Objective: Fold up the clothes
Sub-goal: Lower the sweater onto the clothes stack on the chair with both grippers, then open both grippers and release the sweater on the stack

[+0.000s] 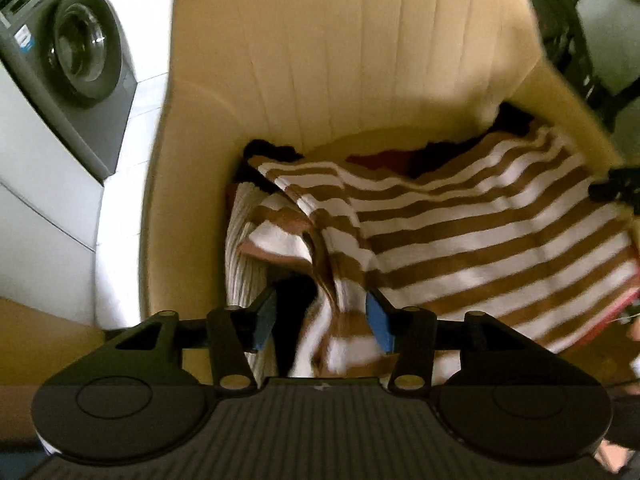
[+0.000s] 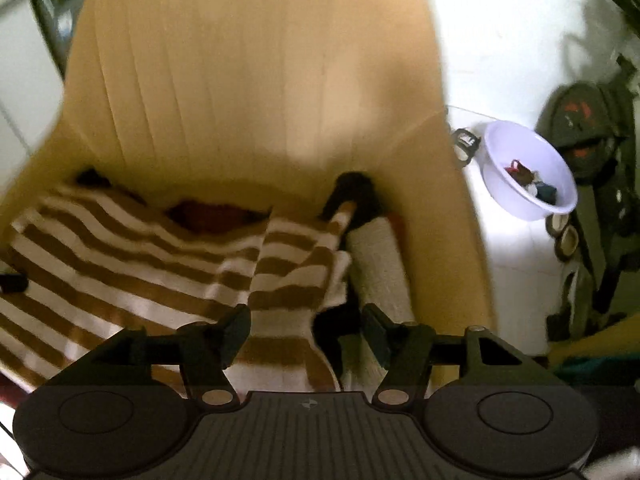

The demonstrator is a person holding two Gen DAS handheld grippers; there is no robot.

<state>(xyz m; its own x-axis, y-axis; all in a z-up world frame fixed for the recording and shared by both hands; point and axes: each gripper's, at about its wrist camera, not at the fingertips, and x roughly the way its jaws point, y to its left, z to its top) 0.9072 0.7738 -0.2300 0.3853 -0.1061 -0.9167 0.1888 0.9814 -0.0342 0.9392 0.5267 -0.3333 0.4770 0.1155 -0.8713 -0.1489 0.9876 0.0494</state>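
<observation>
A brown-and-white striped garment (image 1: 480, 232) lies spread over the seat of a cream armchair (image 1: 320, 60), its left edge bunched into a fold. My left gripper (image 1: 322, 320) stands open just above that fold, and the striped cloth runs loosely between its blue pads (image 1: 378, 324). In the right wrist view the same garment (image 2: 120, 256) covers the seat of the armchair (image 2: 240, 80). My right gripper (image 2: 306, 330) is open over the garment's right edge, with striped cloth between the jaws. A cream ribbed garment (image 2: 376, 264) lies beside it, and dark and red clothes (image 1: 384, 160) show underneath.
A grey front-loading washing machine (image 1: 80, 60) stands to the left of the chair on a white tiled floor. To the right are a white basin (image 2: 528, 176) holding small items and a dark backpack (image 2: 584, 128). The chair's back and arms wall in the seat.
</observation>
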